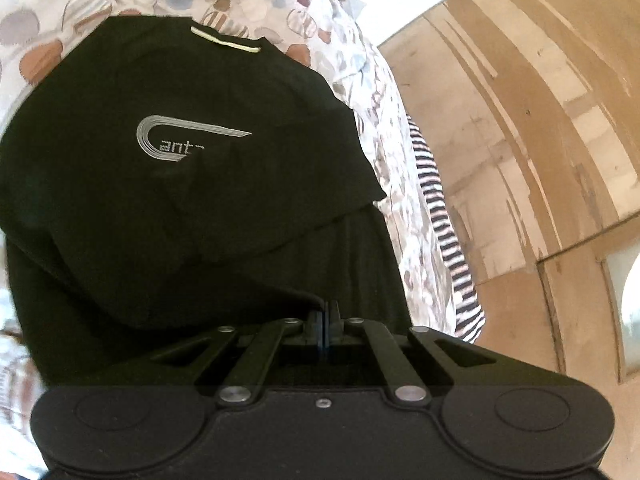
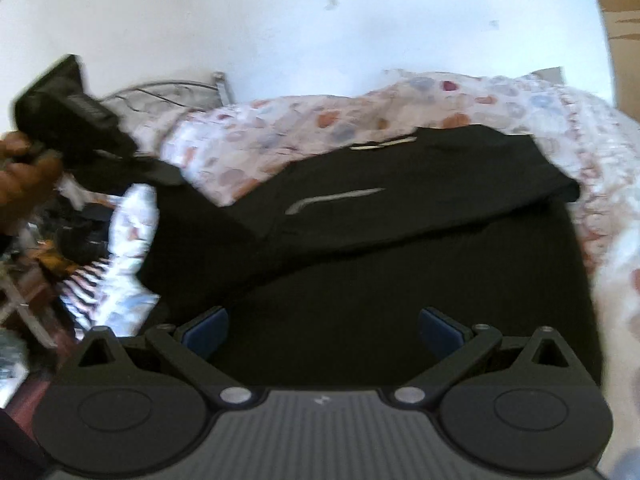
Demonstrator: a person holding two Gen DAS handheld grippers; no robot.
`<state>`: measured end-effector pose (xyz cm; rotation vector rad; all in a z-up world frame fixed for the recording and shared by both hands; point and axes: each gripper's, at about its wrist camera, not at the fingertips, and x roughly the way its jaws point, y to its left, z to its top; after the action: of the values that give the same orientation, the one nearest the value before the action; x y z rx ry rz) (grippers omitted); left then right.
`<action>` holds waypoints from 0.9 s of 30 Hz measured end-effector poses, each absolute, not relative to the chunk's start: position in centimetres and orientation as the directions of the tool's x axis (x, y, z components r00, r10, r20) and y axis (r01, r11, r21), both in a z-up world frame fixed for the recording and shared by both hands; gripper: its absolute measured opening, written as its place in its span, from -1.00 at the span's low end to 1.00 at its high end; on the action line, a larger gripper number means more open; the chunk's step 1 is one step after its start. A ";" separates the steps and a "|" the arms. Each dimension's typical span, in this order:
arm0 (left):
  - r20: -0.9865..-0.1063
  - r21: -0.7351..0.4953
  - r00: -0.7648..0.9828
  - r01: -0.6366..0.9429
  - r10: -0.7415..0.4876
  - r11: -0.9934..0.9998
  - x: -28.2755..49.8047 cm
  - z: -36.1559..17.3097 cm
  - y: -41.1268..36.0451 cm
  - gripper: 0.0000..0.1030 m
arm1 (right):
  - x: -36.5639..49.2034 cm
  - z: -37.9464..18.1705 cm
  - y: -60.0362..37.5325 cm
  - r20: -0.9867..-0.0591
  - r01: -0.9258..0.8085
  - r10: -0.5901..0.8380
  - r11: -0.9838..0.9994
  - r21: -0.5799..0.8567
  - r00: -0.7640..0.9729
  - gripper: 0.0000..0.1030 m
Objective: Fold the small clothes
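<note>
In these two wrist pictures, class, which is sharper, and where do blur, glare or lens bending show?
Left wrist view: sharper, the black T-shirt logo legible; wooden wardrobe lines bend. Right wrist view: motion-smeared, especially the left gripper and hand; white wall washed out.

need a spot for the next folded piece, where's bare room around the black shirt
Free: patterned bedsheet beyond the black shirt collar, and the strip along its right edge. Crowded: left side, striped cloth and clutter beside the left hand-held gripper.
</note>
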<state>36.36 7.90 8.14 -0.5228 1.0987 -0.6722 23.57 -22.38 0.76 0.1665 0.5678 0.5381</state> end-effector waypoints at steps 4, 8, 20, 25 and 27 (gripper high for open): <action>-0.620 -0.697 0.329 0.188 -0.713 0.692 37.0 7.4 6.8 -1.00 | 23.7 0.0 -20.3 -0.473 -0.482 0.533 0.844 0.235 0.702 1.00; -0.616 -0.707 0.361 0.138 -0.700 0.694 37.2 7.1 6.0 -1.00 | 23.5 -0.2 -17.7 -0.442 -0.485 0.524 0.849 0.207 0.728 1.00; -0.615 -0.701 0.418 0.100 -0.669 0.707 36.9 7.4 3.6 -1.00 | 22.3 -1.2 -12.0 -0.318 -0.400 0.373 0.917 -0.018 0.871 1.00; -0.615 -0.697 0.416 0.110 -0.670 0.708 36.5 7.1 3.1 -0.95 | 23.6 -1.1 -13.9 -0.336 -0.327 0.331 0.943 0.071 0.882 0.16; -0.617 -0.688 0.422 0.121 -0.664 0.715 36.4 7.1 3.3 -0.79 | 24.2 -0.9 -15.2 -0.364 -0.315 0.335 0.942 0.115 0.869 -0.52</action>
<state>36.37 3.30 7.05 -0.6123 1.0260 -0.5316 24.21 -15.20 -0.93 0.0520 0.3896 0.3402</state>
